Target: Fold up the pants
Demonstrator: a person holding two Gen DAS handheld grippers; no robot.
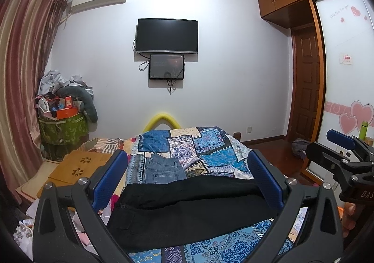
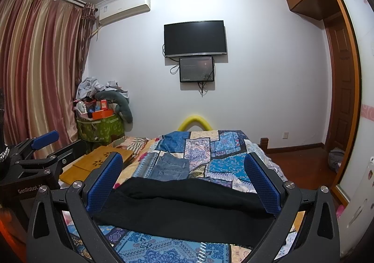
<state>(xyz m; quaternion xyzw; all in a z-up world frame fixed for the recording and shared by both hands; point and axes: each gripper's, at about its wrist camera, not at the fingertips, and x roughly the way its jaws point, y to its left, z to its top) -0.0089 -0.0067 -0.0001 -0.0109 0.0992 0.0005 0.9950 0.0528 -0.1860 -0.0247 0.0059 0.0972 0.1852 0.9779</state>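
Black pants [image 1: 187, 211] lie across the near end of the bed on a patchwork quilt [image 1: 210, 146], waist to the left, folded lengthwise. They also show in the right wrist view [image 2: 187, 209]. My left gripper [image 1: 187, 176] is open, its blue pads wide apart above the pants. My right gripper [image 2: 184, 176] is open too, hovering over the pants' right part. The right gripper shows at the right edge of the left wrist view [image 1: 343, 146]; the left gripper shows at the left of the right wrist view [image 2: 44, 143].
Folded blue jeans [image 1: 163, 169] lie on the quilt just beyond the black pants. A wooden lap table [image 1: 79, 164] sits left of the bed. A cluttered green bin [image 1: 63, 127] stands by the curtain. A wardrobe [image 1: 346, 75] and wooden floor are at right.
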